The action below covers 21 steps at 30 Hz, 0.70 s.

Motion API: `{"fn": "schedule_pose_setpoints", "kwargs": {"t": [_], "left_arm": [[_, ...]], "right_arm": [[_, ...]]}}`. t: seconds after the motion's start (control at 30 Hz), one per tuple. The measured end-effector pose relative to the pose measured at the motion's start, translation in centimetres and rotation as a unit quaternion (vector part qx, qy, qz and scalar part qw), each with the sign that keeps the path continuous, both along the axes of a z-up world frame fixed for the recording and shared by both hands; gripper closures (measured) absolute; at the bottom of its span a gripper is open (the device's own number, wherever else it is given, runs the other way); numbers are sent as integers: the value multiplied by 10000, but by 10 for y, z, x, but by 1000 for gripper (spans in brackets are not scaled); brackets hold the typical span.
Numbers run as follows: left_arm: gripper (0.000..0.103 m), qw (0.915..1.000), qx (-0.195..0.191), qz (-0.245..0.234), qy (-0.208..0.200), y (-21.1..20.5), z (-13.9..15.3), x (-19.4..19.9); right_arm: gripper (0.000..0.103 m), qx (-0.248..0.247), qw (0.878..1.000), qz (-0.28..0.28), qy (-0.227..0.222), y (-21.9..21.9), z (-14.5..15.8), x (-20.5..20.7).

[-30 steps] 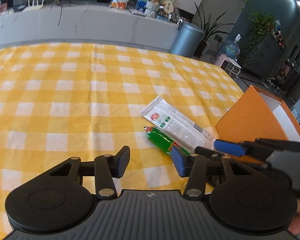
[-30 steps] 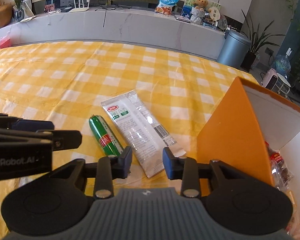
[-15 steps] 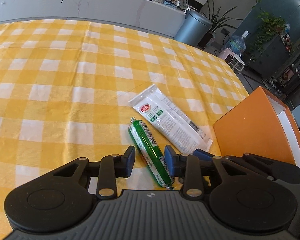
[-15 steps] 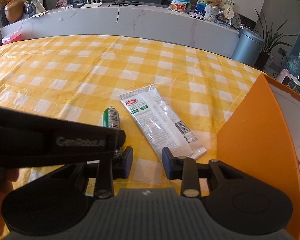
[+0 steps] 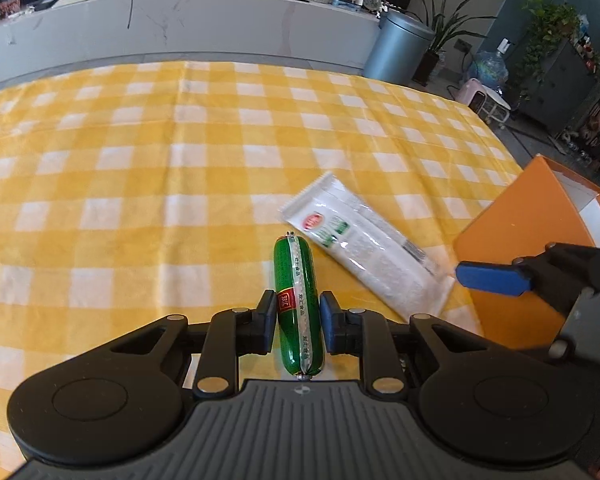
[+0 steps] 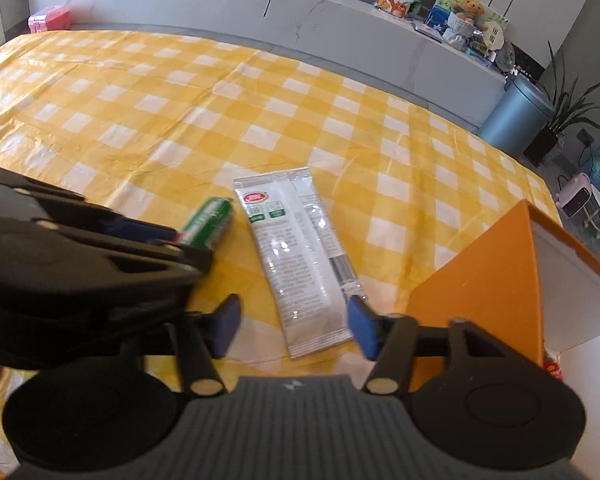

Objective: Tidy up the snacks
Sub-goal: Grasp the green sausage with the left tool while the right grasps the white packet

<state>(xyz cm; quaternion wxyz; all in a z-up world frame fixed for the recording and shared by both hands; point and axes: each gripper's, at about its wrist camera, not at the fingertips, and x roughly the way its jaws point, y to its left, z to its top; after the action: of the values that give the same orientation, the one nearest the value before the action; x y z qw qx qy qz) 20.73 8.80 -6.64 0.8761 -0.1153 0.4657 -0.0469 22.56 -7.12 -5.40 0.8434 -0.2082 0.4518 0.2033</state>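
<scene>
A green sausage stick point(image 5: 298, 300) lies on the yellow checked tablecloth point(image 5: 140, 200). My left gripper point(image 5: 299, 322) is shut on it, one pad on each side of its middle. In the right wrist view the sausage point(image 6: 210, 222) pokes out past the left gripper's body point(image 6: 80, 248). A white snack packet point(image 5: 360, 248) lies just right of the sausage. My right gripper point(image 6: 292, 326) is open, its blue pads on either side of the near end of the packet point(image 6: 300, 260), not touching it. An orange box point(image 6: 496, 284) stands at the right.
The orange box point(image 5: 540, 240) is open at the top with a white inside and holds some wrapped snacks at its bottom point(image 6: 552, 368). A grey counter point(image 5: 180, 20) with snack bags and a grey bin point(image 5: 400, 48) stand beyond the table's far edge.
My left gripper moved over the green sausage and closed on it. My right gripper opened wider and now straddles the near end of the white packet.
</scene>
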Motion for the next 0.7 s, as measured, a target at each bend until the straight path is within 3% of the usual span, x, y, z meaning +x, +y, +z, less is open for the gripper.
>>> {"fn": "schedule_pose_setpoints", "kwargs": {"t": [0.1, 0.2, 0.37, 0.7], "left_arm": [[78, 10000, -24, 20, 9, 5, 2, 0], [78, 10000, -37, 59, -34, 11, 3, 3], [78, 10000, 0, 62, -30, 13, 1, 5], [78, 9998, -25, 202, -25, 24, 1, 6]], "right_arm": [[36, 155, 9992, -25, 377, 0, -1, 14], [36, -17, 9997, -45, 239, 5, -2, 22], [36, 25, 9988, -154, 470, 5, -11, 35], [27, -13, 9983, -71, 570, 11, -14, 48]]}}
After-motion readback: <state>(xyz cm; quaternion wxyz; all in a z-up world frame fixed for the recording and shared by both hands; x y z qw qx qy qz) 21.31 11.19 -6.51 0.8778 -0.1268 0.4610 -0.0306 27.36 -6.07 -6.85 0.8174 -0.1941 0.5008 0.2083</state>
